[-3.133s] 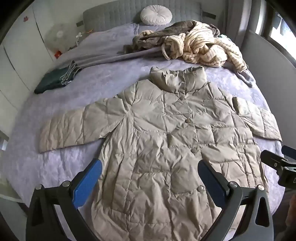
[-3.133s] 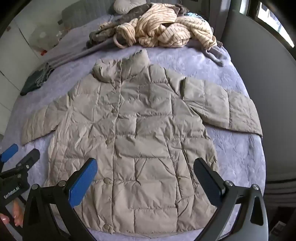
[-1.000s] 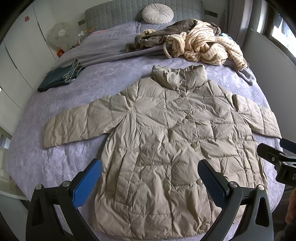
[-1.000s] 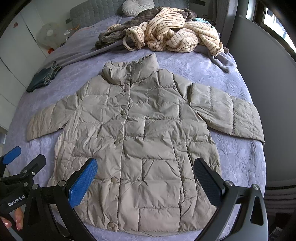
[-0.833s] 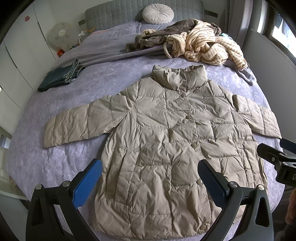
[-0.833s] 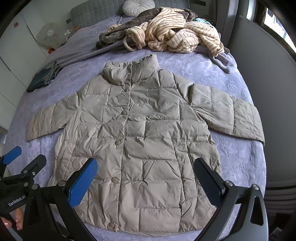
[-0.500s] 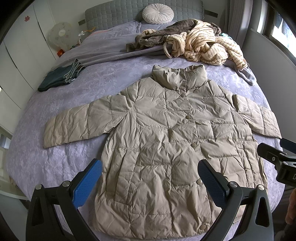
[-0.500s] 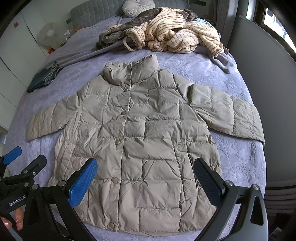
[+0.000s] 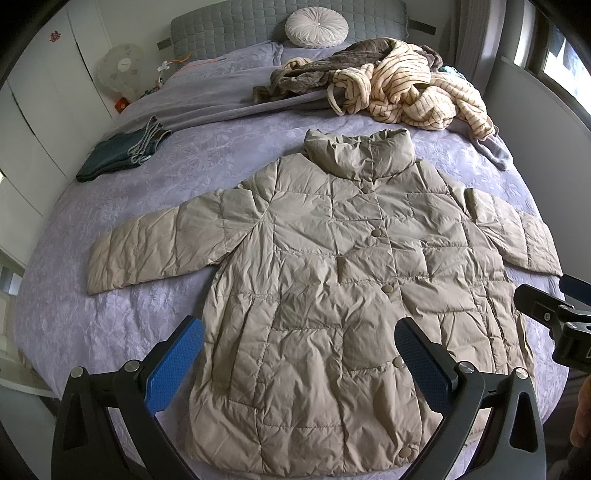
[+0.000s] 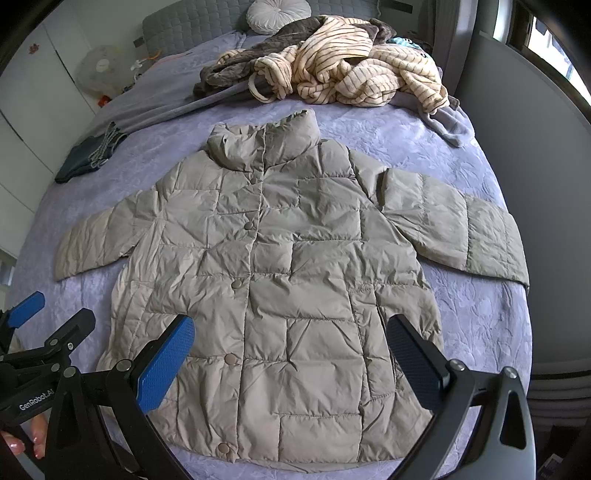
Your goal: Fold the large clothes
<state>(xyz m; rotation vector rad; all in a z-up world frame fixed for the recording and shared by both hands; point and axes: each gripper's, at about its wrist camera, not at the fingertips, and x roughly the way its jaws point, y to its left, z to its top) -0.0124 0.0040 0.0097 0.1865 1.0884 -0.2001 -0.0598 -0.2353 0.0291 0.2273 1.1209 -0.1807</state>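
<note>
A beige quilted puffer jacket (image 9: pixel 332 288) lies flat and buttoned on the purple bedspread (image 9: pixel 110 314), collar toward the headboard, both sleeves spread out; it also shows in the right wrist view (image 10: pixel 288 273). My left gripper (image 9: pixel 299 365) is open and empty, held above the jacket's hem. My right gripper (image 10: pixel 291 362) is open and empty, also above the hem. The right gripper's side shows at the right edge of the left wrist view (image 9: pixel 554 317); the left gripper's side shows at the lower left of the right wrist view (image 10: pixel 33 347).
A heap of striped cream and brown clothes (image 9: pixel 399 88) lies near the headboard. Folded dark jeans (image 9: pixel 122 151) sit at the bed's left side. A round white cushion (image 9: pixel 317 23) leans on the headboard. A grey wall panel (image 10: pixel 535 166) borders the right side.
Over the last second nothing has visibly moved. Compared with three seconds ago, both grippers have drawn back, so the jacket's whole hem is in view.
</note>
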